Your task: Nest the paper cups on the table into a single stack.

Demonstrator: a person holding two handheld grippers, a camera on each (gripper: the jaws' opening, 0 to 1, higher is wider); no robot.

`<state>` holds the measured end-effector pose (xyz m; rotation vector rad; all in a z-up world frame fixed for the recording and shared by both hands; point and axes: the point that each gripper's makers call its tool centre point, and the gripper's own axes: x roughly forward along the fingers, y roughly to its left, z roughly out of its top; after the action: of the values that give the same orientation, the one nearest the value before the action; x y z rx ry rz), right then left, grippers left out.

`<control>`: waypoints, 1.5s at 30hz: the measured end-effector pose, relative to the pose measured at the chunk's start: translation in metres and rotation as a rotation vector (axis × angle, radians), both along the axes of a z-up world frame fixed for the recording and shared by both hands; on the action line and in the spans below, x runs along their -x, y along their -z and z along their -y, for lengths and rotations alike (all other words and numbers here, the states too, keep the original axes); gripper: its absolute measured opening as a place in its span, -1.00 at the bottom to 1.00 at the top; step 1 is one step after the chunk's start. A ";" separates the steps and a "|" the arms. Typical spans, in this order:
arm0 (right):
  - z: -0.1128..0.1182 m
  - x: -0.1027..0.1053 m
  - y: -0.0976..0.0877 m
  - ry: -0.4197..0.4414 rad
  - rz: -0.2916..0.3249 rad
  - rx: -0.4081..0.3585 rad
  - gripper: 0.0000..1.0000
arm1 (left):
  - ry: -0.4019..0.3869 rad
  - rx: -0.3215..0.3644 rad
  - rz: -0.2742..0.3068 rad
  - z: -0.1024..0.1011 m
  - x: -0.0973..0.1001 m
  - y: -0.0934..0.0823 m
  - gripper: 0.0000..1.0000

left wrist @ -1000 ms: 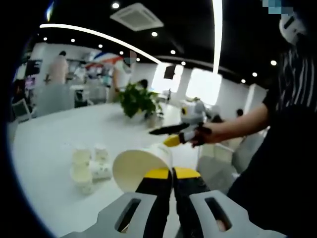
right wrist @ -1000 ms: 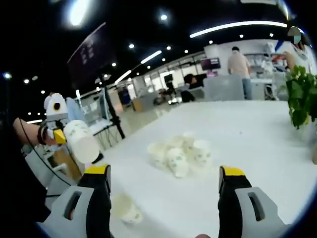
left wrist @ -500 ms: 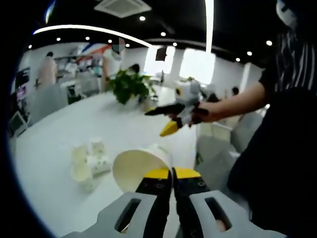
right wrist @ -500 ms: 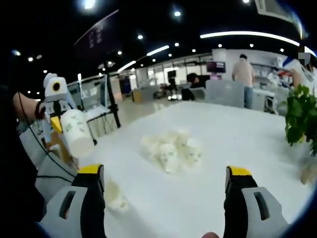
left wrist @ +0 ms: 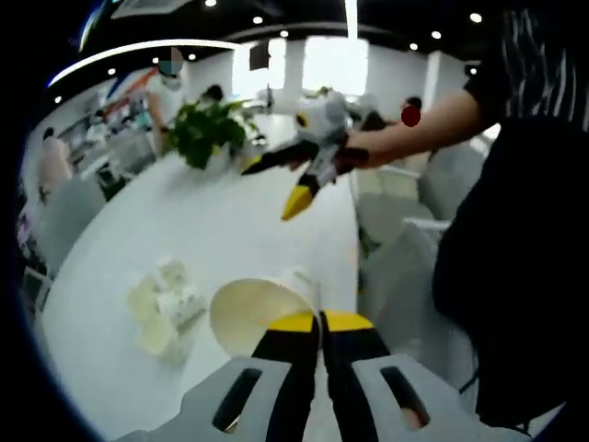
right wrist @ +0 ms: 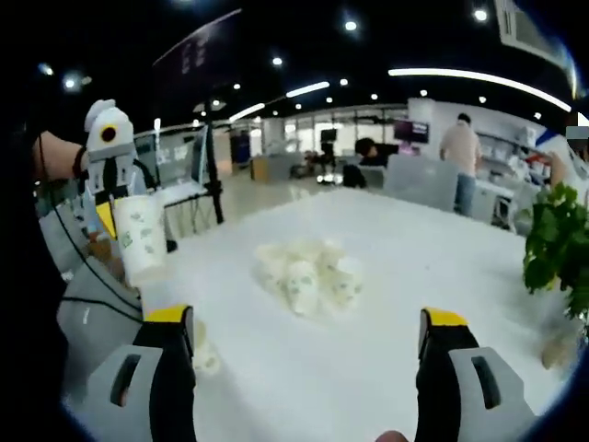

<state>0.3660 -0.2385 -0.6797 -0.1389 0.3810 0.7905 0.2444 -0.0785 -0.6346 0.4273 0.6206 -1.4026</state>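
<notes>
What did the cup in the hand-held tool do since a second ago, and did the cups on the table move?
The held paper cup, seen from the right gripper view, swung from tilted to nearly upright, still pinched by the left tool. The right tool stayed open and took hold of nothing. The pile of cups on the white table kept its place; only the cameras shifted. The lone cup by the right tool's jaw also stayed.

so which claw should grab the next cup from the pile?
Right. The right claw is open, empty, and faces the pile of white paper cups on the white table. The left claw is shut on a white paper cup, so it's better as the stack holder.
</notes>
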 end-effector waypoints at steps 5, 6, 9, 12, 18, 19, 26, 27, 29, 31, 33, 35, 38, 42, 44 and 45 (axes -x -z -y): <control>0.005 0.003 0.004 -0.015 0.008 0.028 1.00 | 0.031 -0.084 0.015 0.000 -0.002 0.011 -1.00; 0.005 0.005 0.005 -0.025 0.010 0.040 1.00 | 0.040 -0.104 0.013 0.001 -0.002 0.015 -1.00; 0.004 0.008 0.008 -0.048 0.019 0.070 1.00 | 0.059 -0.172 0.028 0.000 -0.006 0.026 -1.00; 0.002 0.010 0.009 -0.064 0.023 0.080 1.00 | 0.063 -0.192 0.013 0.005 -0.008 0.032 -1.00; 0.008 0.011 0.011 -0.076 0.027 0.097 1.00 | 0.089 -0.253 0.031 0.011 -0.009 0.042 -1.00; 0.010 0.010 0.011 -0.071 0.025 0.092 1.00 | 0.103 -0.270 0.034 0.011 -0.008 0.045 -1.00; 0.017 0.012 0.013 -0.059 0.010 0.073 1.00 | 0.179 -0.359 0.069 0.009 0.002 0.066 -1.00; 0.018 0.012 0.013 -0.058 0.011 0.075 1.00 | 0.177 -0.367 0.071 0.009 0.002 0.068 -1.00; 0.019 0.013 0.013 -0.056 0.012 0.073 1.00 | 0.179 -0.371 0.084 0.010 0.002 0.070 -1.00; 0.019 0.014 0.013 -0.055 0.012 0.068 1.00 | 0.188 -0.376 0.088 0.012 0.003 0.074 -1.00; 0.020 0.015 0.014 -0.055 0.010 0.070 1.00 | 0.200 -0.390 0.090 0.012 0.003 0.078 -1.00; 0.021 0.017 0.015 -0.055 0.006 0.066 0.99 | 0.202 -0.410 0.092 0.012 0.001 0.082 -1.00; 0.022 0.018 0.015 -0.053 0.006 0.065 0.99 | 0.200 -0.431 0.102 0.011 -0.002 0.085 -1.00; 0.022 0.020 0.016 -0.055 0.002 0.064 0.99 | 0.230 -0.457 0.111 0.009 -0.001 0.092 -1.00; 0.023 0.021 0.017 -0.056 0.002 0.065 0.99 | 0.245 -0.457 0.111 0.011 0.000 0.092 -1.00; 0.024 0.022 0.017 -0.056 0.002 0.064 0.99 | 0.246 -0.459 0.112 0.012 0.000 0.093 -1.00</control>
<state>0.3444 -0.2627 -0.6963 -0.2108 0.4019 0.8334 0.2440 -0.0902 -0.7278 0.9674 0.8200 -1.4525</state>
